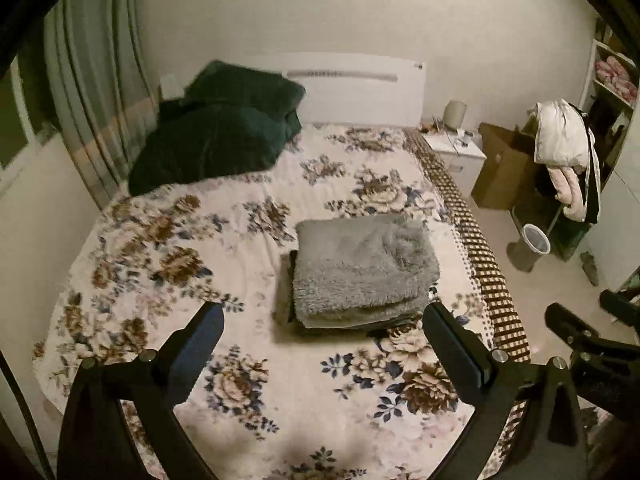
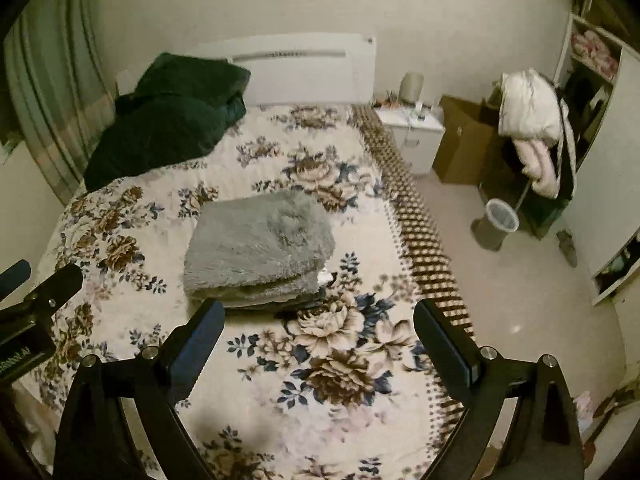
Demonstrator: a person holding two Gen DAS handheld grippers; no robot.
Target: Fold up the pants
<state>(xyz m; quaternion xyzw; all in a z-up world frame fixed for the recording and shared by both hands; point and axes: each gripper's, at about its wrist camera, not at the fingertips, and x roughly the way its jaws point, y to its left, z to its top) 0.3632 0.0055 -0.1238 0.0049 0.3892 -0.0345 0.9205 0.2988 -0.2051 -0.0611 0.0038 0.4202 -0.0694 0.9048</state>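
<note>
Folded already, by the look of it: a grey, shaggy, fleece-like pair of pants (image 1: 362, 268) lying as a thick rectangular bundle of several layers on the cream bedspread with brown and blue flowers (image 1: 168, 248), nearer the right edge of the bed than the left and roughly midway between the head and the foot. Underneath the bundle, at its near and left edges, a few darker layers peeking out (more folded clothes, perhaps; hard to tell).

Left gripper (image 1: 320, 336) raised above the bed, tilted down toward the bundle, jaws spread wide with nothing between them and nothing touching the black fingers (image 1: 456, 344). Right gripper (image 2: 316, 332) likewise up in the air, jaws released and bare, well clear of the cloth. Each tool visible at the edge of the other's view, side by side.

Judged as the closing stage of the task: fold complete, bundle let go, both tools apart from it. Little left to call for beyond a check of the stack; if anything, a light press on the top layer to flatten the fluffy bulge near the far right corner of the bundle, or a nudge to square its near edge with the layers below. Soft pile likely to spring back, so a flat, gentle push rather than a pinch.

Elsewhere: a dark green crumpled quilt (image 1: 216, 128) at the head-left corner of the bed.
</note>
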